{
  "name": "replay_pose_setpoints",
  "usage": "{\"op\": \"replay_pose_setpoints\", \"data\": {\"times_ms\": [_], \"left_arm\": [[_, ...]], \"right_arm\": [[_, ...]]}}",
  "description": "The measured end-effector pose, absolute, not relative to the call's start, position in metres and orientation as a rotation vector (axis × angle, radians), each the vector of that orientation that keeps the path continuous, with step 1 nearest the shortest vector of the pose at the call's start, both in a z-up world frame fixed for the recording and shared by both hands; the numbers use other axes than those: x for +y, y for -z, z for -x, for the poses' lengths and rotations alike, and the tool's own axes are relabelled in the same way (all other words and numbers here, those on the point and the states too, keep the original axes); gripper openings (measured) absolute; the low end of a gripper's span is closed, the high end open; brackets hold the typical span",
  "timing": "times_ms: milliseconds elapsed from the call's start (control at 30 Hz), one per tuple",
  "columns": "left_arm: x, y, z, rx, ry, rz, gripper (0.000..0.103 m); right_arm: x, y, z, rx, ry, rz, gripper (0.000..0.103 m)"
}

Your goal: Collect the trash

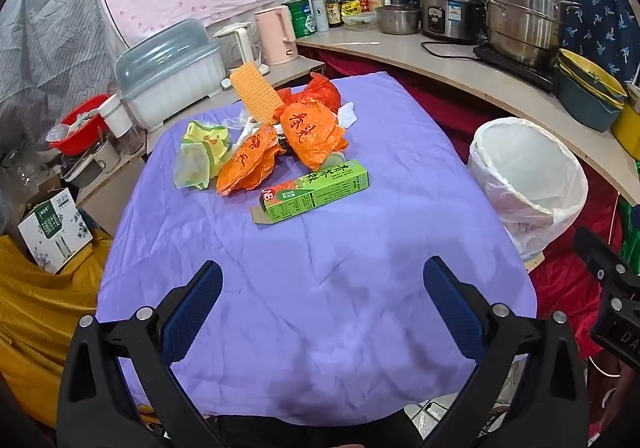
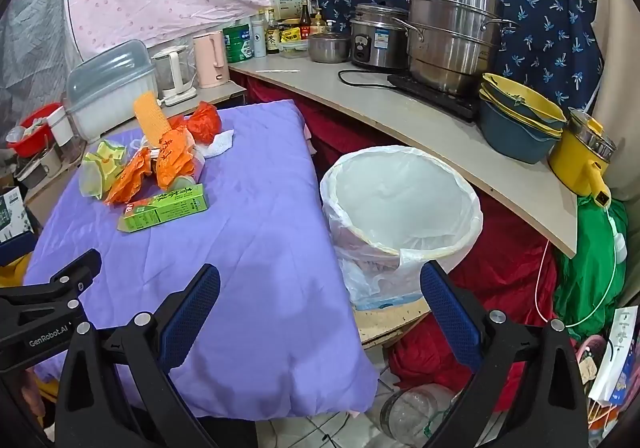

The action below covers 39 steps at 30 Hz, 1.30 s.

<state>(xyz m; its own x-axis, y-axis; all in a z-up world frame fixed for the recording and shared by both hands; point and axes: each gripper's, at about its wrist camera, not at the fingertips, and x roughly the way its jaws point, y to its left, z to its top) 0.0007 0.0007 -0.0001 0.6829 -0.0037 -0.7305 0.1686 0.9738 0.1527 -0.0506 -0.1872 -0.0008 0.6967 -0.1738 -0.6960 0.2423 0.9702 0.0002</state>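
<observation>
Ahead of the left gripper [image 1: 322, 280], whose jaws stand wide apart and empty, a heap of trash lies on the purple cloth [image 1: 360, 232]: a green carton [image 1: 316, 192] nearest, crumpled orange bags [image 1: 312, 132] behind it, a yellow-green wrapper [image 1: 198, 158] further left. The right gripper [image 2: 320, 284], equally spread and empty, hovers before the white-lined bin [image 2: 400, 208].

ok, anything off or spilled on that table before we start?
Nothing spilled. A heap of crumpled wrappers and a green carton with its end flap open lies on the purple cloth; the lined bin looks empty.
</observation>
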Motion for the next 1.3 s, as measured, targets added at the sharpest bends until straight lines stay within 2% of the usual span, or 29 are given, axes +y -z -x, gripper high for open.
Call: {"op": "replay_pose_setpoints", "data": {"times_ms": [1300], "left_arm": [[0.002,-0.006,0.002,0.802,0.092,-0.203,0.096]], "right_arm": [[-0.180,-0.005,0.051,0.753,0.225,-0.079,0.096]]}}
